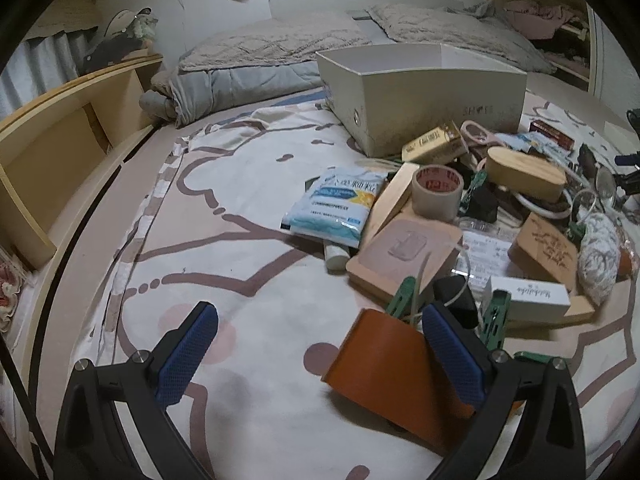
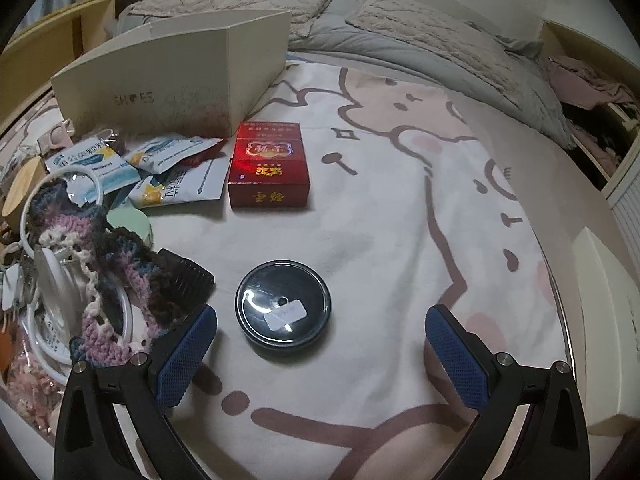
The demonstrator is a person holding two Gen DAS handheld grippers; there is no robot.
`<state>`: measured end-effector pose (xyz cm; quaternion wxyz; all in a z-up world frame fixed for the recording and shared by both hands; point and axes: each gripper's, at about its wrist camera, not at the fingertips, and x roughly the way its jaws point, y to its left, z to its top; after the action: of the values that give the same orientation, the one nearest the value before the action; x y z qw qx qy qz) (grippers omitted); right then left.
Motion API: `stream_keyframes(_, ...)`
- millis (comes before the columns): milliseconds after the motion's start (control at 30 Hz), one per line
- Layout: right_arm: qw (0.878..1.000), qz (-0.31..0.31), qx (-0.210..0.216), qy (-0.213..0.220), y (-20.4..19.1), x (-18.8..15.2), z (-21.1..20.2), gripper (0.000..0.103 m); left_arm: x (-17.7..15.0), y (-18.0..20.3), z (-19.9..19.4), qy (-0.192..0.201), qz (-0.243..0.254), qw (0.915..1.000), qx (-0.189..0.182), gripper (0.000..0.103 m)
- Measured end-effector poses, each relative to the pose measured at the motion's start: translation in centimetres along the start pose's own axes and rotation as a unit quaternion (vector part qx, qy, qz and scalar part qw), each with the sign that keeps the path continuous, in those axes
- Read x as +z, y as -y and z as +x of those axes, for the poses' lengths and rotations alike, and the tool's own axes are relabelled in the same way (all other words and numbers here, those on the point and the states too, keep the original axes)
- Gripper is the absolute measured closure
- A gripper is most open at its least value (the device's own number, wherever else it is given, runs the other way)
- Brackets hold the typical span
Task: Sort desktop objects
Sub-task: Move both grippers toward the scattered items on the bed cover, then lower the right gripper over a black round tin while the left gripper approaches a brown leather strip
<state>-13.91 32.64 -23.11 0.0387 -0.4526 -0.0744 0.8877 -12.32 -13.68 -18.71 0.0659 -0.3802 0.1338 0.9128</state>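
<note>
A cream open-topped box marked SHOES stands on the patterned bedsheet; it also shows in the right wrist view as the cream box. My left gripper is open, low over the sheet, with an orange card lying against its right finger. Beyond it lies a heap: tape roll, blue-white packet, wooden blocks, white carton. My right gripper is open, with a round black tin just ahead between its fingers. A red box lies farther on.
Pillows and a grey quilt lie at the head of the bed. A wooden shelf runs along the left side. A crocheted piece, white rings and packets crowd the right gripper's left. A pale box sits at the right edge.
</note>
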Motion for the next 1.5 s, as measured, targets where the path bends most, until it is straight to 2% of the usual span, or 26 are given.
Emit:
stream_keyframes(333, 0.999, 0.020, 0.006, -0.031, 0.6, -0.5, 1.4, 0.000, -0.8, -1.1, 0.9, -0.022, -0.011, 0.9995, 0.020, 0.000)
stream_keyframes(467, 0.998, 0.035, 0.022, -0.040, 1.0, -0.5, 1.7, 0.000, -1.4, -2.1, 1.0, -0.029, -0.017, 0.9989, 0.034, 0.000)
stream_keyframes(900, 0.998, 0.044, 0.029, -0.046, 1.0, -0.9, 2.2, 0.000, -2.7, -6.3, 0.6, -0.036, -0.065, 0.9945, 0.074, 0.000)
stream_keyframes(1033, 0.997, 0.050, 0.036, -0.047, 1.2, -1.0, 2.3, 0.000, -2.5, -6.8, -1.0, -0.009, -0.072, 0.9964, 0.043, 0.000)
stream_keyframes(1200, 0.997, 0.049, 0.034, -0.049, 1.2, -1.0, 2.4, 0.000, -2.1, -5.2, -3.0, 0.012, -0.035, 0.9992, -0.015, 0.000)
stream_keyframes(1367, 0.997, 0.052, 0.038, -0.051, 1.1, -1.1, 2.6, 0.000, -1.8, -2.0, -3.7, 0.007, 0.024, 0.9976, -0.064, 0.000)
stream_keyframes(1500, 0.997, 0.048, 0.036, -0.056, 0.8, -0.8, 2.9, 0.000, -2.3, -0.1, -3.4, -0.009, 0.061, 0.9948, -0.080, 0.000)
